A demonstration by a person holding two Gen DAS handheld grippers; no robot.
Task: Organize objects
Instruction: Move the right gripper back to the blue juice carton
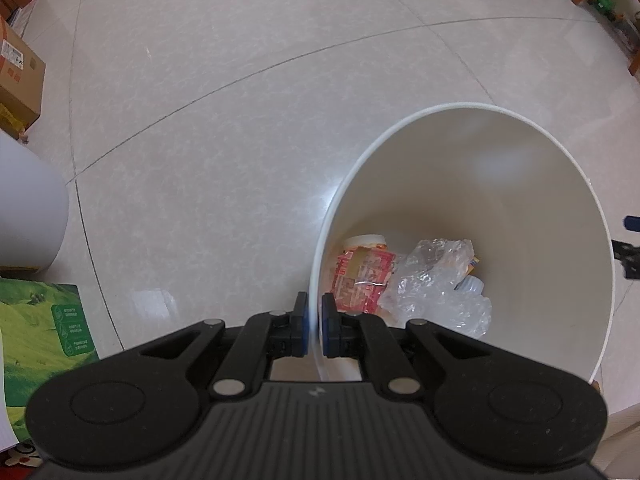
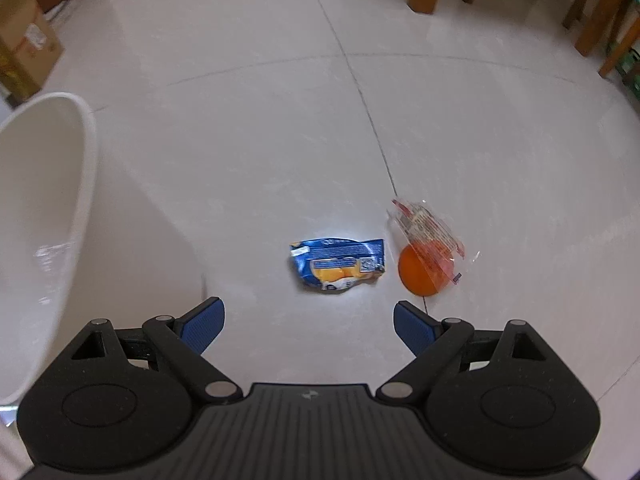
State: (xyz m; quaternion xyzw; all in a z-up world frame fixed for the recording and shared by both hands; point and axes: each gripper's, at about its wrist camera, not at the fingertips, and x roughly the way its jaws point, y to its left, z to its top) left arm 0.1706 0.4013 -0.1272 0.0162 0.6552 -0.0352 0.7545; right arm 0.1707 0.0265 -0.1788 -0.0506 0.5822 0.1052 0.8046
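Though loose, wrapper beyond tongs

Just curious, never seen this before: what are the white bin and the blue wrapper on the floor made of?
White bin: probably plastic, with thin, smooth walls and a soft sheen. Blue wrapper: looks like printed plastic film, crinkled and glossy with a bright glare.

A snack packet lies on the floor, a ball just to its right under a wrapper; the bin stands far left.
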